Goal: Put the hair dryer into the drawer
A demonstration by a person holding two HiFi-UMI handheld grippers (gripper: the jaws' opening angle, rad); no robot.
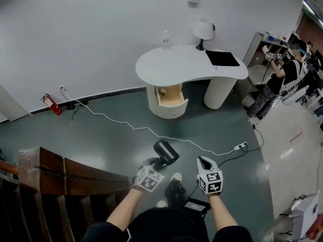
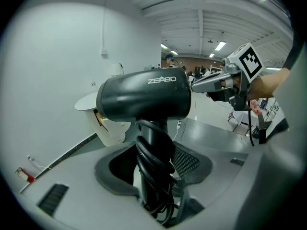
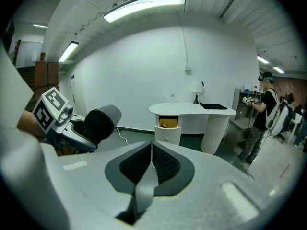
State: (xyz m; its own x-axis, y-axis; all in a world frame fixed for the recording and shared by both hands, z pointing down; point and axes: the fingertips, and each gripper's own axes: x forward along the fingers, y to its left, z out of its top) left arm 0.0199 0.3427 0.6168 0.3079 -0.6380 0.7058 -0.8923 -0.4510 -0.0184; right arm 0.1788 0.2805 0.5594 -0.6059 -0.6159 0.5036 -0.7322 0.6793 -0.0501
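A black hair dryer [image 1: 165,153] [image 2: 144,99] with its cord wound round the handle sits upright in my left gripper [image 1: 154,169] [image 2: 154,186], which is shut on the handle. The dryer also shows in the right gripper view as a black barrel [image 3: 101,121] at left. My right gripper [image 1: 206,164] [image 3: 151,159] is shut with nothing in it, held beside the left one. Across the floor stands a white desk [image 1: 176,64] [image 3: 192,110] with its wooden drawer [image 1: 170,96] [image 3: 168,124] pulled open; something small lies inside.
A white cable [image 1: 131,126] runs over the green floor to a power strip [image 1: 239,146]. A wooden railing [image 1: 55,178] stands at left. A lamp [image 1: 204,32] and a black mat [image 1: 222,58] are on the desk. A person [image 1: 280,77] stands at far right.
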